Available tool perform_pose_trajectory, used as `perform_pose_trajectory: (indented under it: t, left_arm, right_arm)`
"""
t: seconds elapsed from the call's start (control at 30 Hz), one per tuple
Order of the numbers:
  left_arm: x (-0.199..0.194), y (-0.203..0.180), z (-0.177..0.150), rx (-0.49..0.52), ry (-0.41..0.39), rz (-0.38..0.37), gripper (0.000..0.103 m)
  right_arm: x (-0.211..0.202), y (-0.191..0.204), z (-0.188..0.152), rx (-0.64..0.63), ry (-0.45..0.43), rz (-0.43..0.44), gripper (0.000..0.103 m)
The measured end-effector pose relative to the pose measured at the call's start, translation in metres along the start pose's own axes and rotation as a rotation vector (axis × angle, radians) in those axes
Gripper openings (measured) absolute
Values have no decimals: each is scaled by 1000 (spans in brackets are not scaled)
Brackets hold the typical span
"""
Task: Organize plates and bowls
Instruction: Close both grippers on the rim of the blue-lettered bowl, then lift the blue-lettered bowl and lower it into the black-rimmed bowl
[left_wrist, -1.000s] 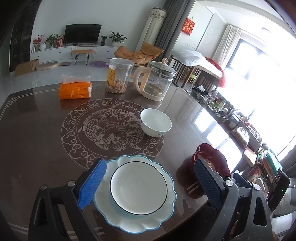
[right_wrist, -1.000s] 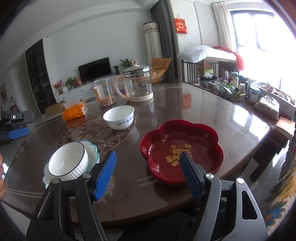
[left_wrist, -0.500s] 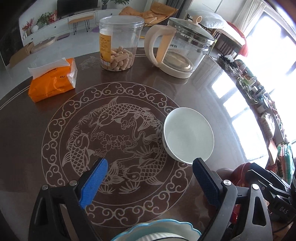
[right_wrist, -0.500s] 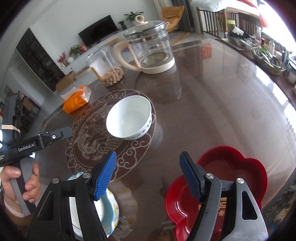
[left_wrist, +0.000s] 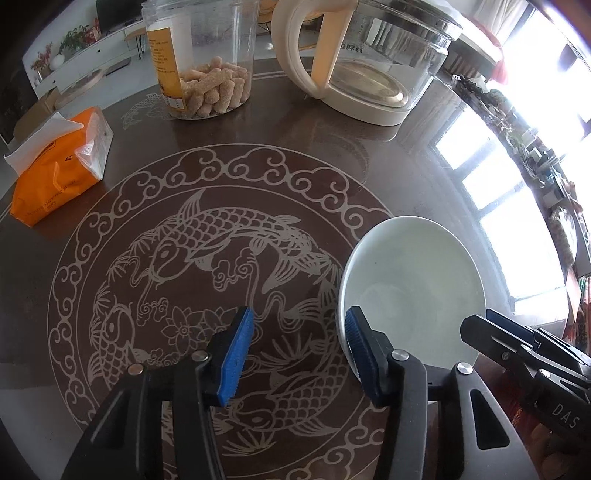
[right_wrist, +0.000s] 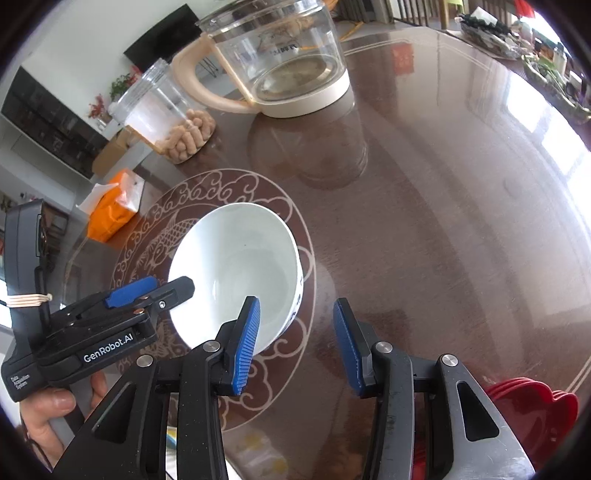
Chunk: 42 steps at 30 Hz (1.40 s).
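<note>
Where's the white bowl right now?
The white bowl sits on the table's fish pattern, in front of the glass kettle, between the left gripper and the right gripper.

I see a glossy white ceramic bowl (left_wrist: 410, 284) on the polished dark wooden table (right_wrist: 424, 229), beside ribbed blue rubber pads (right_wrist: 246, 345).

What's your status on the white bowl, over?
Both grippers, left and right, closing in, jaws straddling opposite rims of white bowl, pads not yet pressing. Bowl upright on table. Nothing blocking.
</note>
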<state>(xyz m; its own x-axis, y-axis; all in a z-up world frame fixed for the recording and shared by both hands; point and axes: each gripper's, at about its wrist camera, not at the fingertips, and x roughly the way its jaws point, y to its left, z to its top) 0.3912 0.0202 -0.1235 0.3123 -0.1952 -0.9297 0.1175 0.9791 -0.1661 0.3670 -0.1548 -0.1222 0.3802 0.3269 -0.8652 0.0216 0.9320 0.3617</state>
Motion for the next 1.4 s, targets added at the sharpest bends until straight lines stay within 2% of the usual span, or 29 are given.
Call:
perform_pose_trajectory:
  t: [0.03, 0.07, 0.1, 0.13, 0.17, 0.23, 0.37, 0.57, 0.77, 0.9, 1.13, 1.4]
  left_arm:
    - [2, -2, 1, 0, 0, -16, 36]
    - [3, -4, 2, 2, -1, -36, 30]
    - [3, -7, 2, 6, -2, -57, 18]
    - [3, -10, 2, 11, -4, -74, 7]
    - [3, -14, 1, 15, -9, -71, 6]
    - [2, -17, 0, 19, -26, -51, 5]
    - [-12, -17, -9, 5, -49, -67, 5]
    - [-75, -22, -32, 27, -131, -83, 5]
    - [-155, -21, -84, 27, -232, -80, 6]
    - [-186, -9, -132, 1, -250, -79, 6]
    - [-187, 13, -200, -51, -204, -48, 6]
    - [-158, 28, -227, -78, -151, -13, 7]
  right_arm:
    - [3, -2, 1, 10, 3, 4, 45]
    - [5, -4, 2, 17, 4, 12, 39]
    - [7, -6, 3, 25, 7, 18, 29]
    - [9, -8, 4, 33, 11, 27, 25]
    - [10, -11, 4, 46, 10, 51, 22]
    - [13, -12, 6, 60, 11, 87, 14]
    - [5, -6, 0, 25, -4, 64, 13]
    - [-41, 10, -12, -11, -64, 102, 13]
    - [-110, 49, -46, -105, -119, 130, 13]
    - [-141, 72, -85, -153, -115, 162, 14]
    - [-136, 87, -146, -175, -21, 196, 14]
    - [-100, 91, -175, -170, 55, 178, 14]
